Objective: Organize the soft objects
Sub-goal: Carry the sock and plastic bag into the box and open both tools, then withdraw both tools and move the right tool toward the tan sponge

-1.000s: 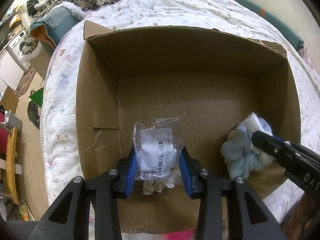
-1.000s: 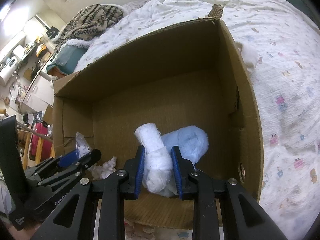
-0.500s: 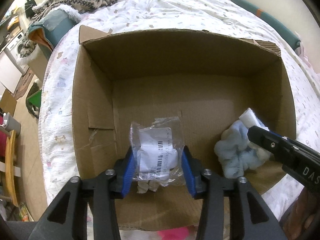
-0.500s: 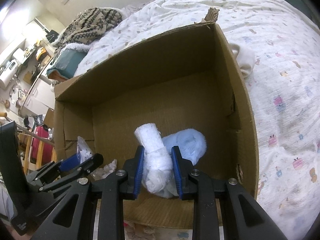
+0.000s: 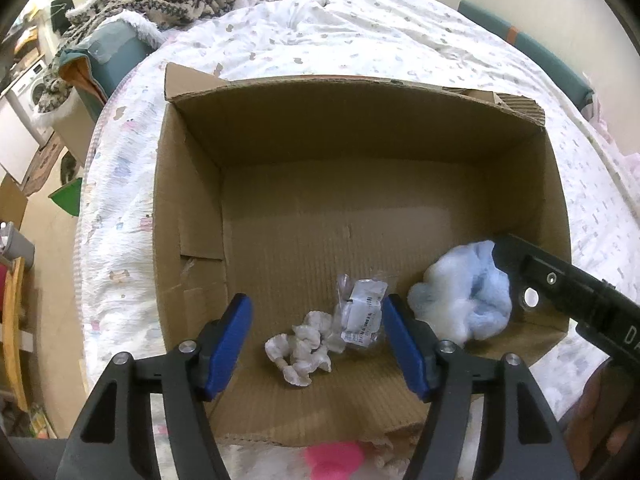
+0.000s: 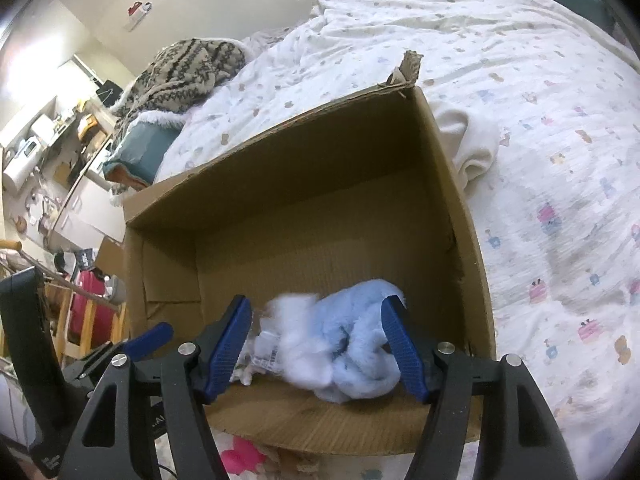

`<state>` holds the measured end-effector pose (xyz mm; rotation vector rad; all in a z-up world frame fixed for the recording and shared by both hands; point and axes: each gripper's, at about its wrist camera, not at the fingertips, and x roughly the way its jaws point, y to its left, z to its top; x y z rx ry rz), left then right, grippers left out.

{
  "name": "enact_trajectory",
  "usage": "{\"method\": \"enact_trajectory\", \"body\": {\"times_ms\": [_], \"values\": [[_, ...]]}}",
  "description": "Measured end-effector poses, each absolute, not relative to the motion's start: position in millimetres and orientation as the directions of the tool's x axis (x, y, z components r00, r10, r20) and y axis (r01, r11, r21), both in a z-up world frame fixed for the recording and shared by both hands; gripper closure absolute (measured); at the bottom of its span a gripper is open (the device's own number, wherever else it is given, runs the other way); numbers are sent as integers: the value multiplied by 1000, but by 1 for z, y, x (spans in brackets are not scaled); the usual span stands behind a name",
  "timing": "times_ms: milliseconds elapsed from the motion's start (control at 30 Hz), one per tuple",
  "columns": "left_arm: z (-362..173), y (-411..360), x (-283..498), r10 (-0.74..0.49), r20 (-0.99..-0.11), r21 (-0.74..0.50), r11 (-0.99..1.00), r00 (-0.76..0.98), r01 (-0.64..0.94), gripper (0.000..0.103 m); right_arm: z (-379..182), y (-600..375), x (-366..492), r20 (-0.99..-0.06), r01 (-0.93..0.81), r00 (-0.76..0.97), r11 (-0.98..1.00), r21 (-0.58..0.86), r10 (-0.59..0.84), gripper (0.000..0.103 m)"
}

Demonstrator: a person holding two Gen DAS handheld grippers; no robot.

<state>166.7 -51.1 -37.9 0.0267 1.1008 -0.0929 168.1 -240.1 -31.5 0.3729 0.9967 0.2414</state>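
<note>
Releasing: my left gripper [image 5: 316,340] jaws are opening, the plastic packet [image 5: 362,314] and white crumpled bit [image 5: 302,348] lying loose between them, lower middle of frame, on the box floor. My right gripper [image 6: 316,346] jaws are opening too, the blue-white fluffy bundle [image 6: 348,354] between them, apparently untouched. Drop step looks done; next I'd lift clear and fetch the pink thing [image 5: 334,460] at bottom edge. The cardboard box [image 5: 360,120] sits on a printed bed cover [image 5: 380,32]; cluttered room at left.
</note>
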Motion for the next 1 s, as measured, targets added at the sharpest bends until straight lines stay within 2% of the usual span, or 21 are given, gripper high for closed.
{"method": "enact_trajectory", "body": {"times_ms": [1000], "values": [[-10,-23,106,-43,-874,-24,999,484,47,38,-15,-251,112,-775,-5,537,919,393,334,32]]}}
